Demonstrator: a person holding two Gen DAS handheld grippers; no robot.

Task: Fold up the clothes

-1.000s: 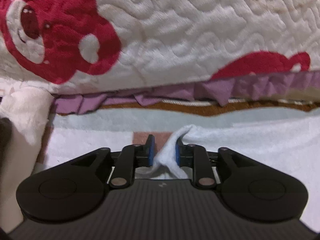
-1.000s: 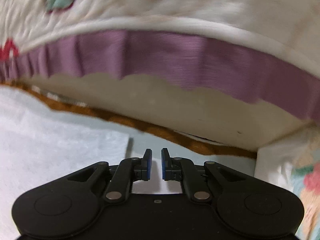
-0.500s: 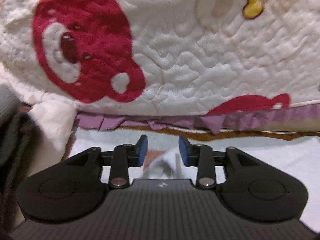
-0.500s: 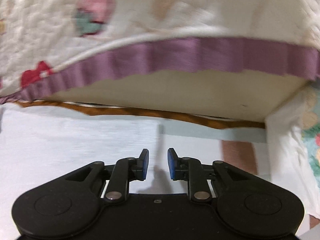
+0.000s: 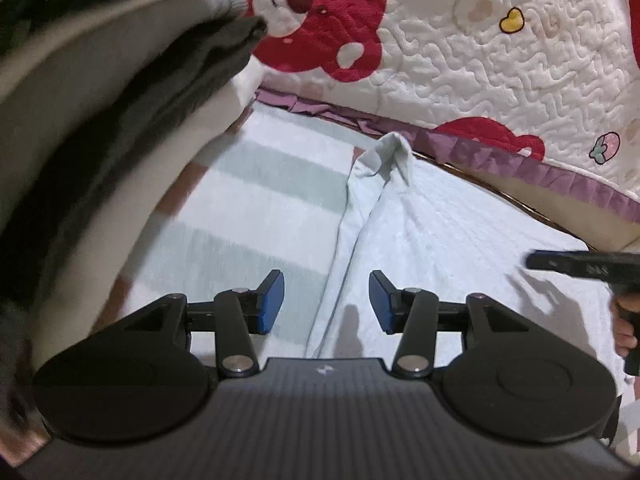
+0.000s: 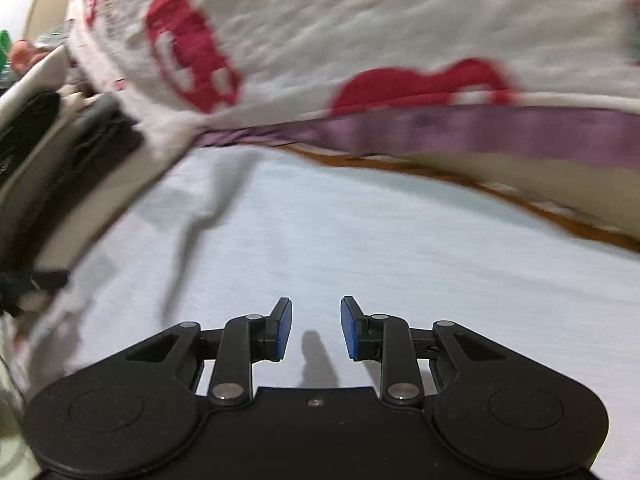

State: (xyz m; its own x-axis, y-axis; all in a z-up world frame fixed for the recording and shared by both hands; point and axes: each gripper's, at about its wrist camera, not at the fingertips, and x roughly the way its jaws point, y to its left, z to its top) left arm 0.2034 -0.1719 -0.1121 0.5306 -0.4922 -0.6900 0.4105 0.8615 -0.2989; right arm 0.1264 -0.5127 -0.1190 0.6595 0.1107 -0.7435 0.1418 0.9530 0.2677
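- The pale garment (image 5: 420,216) lies spread flat ahead of and under both grippers; in the left wrist view its left edge is rolled into a long ridge that runs from between the fingers forward to a raised, bunched tip (image 5: 394,148).
- The left gripper (image 5: 326,300) is spread wide with nothing between its blue pads (image 5: 270,304) — the ridge of cloth passes below the gap, not pinched.
- The right gripper (image 6: 316,330) also stands apart and empty, hovering over smooth pale cloth (image 6: 360,240); its body shows at the right edge of the left wrist view (image 5: 588,266).
- Left of the left gripper, a striped mint-and-white blanket (image 5: 256,208) lies under the garment.
- Farther left sits a stack of folded clothes (image 5: 100,120), beige and dark.
- Ahead of both grippers, a cream quilt (image 5: 460,60) with red bear figures (image 5: 316,12) and a purple frill (image 6: 500,132).
- No readable writing or brand anywhere — only a small pale mark (image 5: 322,369) on the left gripper's body.
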